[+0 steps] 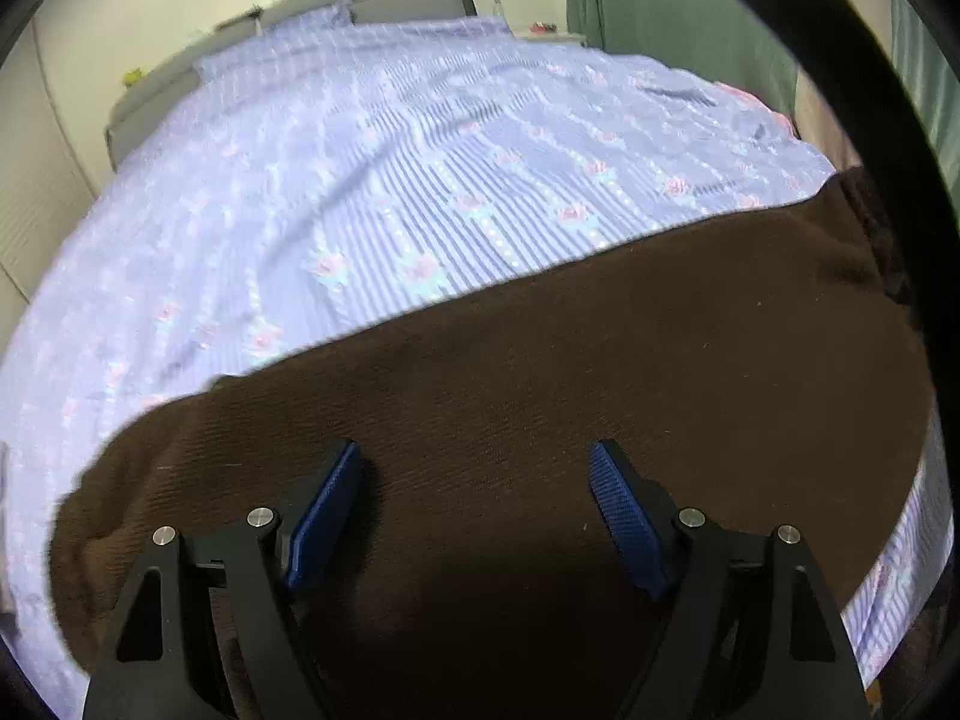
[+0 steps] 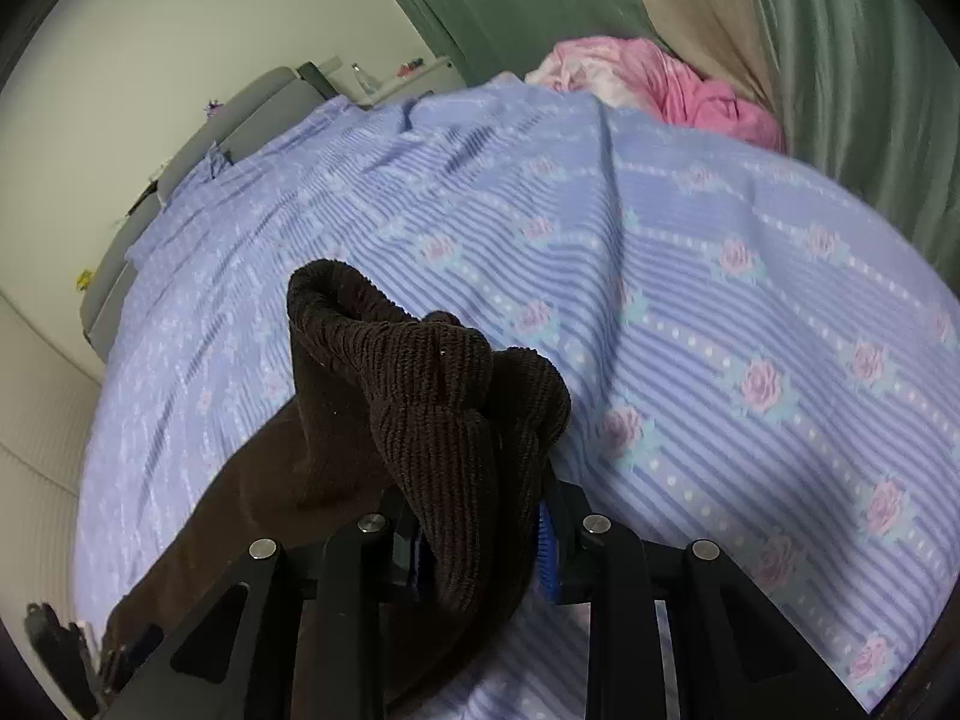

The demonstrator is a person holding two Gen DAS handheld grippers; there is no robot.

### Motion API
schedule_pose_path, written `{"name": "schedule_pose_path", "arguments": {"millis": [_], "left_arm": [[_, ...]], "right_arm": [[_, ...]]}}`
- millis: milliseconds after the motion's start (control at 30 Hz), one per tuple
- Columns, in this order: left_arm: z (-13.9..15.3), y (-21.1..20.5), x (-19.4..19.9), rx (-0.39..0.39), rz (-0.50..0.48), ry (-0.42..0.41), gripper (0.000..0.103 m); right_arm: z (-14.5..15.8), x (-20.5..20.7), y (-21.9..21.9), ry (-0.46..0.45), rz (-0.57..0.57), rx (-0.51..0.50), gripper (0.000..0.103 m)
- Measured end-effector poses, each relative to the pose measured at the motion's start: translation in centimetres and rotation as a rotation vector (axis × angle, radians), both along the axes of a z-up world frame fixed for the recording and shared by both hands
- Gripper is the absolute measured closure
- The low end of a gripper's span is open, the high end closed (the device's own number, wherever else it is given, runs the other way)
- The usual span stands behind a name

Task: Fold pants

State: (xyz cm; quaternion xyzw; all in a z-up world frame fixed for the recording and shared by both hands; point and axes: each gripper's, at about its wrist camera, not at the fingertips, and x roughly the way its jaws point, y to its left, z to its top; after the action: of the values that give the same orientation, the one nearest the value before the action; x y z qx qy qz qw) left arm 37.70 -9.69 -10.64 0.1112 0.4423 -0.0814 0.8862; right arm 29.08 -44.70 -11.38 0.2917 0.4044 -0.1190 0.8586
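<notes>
Right wrist view: right gripper (image 2: 480, 546) clamped on a bunched fold of dark brown ribbed pants (image 2: 432, 396) — cloth rising toward 12 o'clock, trailing to 7 o'clock over the lilac rose-print bedspread (image 2: 720, 312). Pink bundle (image 2: 672, 84) at 1 o'clock. Left wrist view: left gripper (image 1: 477, 516) spread wide over flat pants (image 1: 540, 372) — nothing gripped.
</notes>
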Motion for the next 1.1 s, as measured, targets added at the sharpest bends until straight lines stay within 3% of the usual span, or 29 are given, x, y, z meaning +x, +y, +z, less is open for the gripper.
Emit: {"name": "schedule_pose_path", "arguments": {"millis": [200,300,400,533,767,933,1100], "left_arm": [[2.6,1.2,-4.0,-0.009,-0.015,-0.091,0.025],[3.3,2.0,-4.9,-0.053,-0.025,-0.112,0.025],[4.1,3.3,-5.5,-0.094,-0.015,-0.127,0.025],[5.3,5.5,-7.6,-0.128,0.026,-0.144,0.025],[8.2,12.8,-11.1,-0.184,0.131,-0.213,0.025],[8.8,18.7,-14.8,-0.170,0.223,-0.238,0.025],[8.2,22.4,-17.9,-0.166,0.266,-0.242,0.025]], "right_arm": [[0.7,-0.8,0.7,-0.022,-0.014,-0.045,0.074],[3.1,-1.9,1.9,-0.081,0.005,-0.096,0.074],[7.2,-3.0,4.5,-0.149,0.078,-0.229,0.074],[11.8,-4.1,8.8,-0.204,0.144,-0.387,0.074],[16.0,-6.5,17.4,-0.283,0.228,-0.514,0.074],[17.0,-7.6,25.1,-0.325,0.289,-0.609,0.074],[15.5,-7.5,33.0,-0.313,0.394,-0.702,0.074]]}}
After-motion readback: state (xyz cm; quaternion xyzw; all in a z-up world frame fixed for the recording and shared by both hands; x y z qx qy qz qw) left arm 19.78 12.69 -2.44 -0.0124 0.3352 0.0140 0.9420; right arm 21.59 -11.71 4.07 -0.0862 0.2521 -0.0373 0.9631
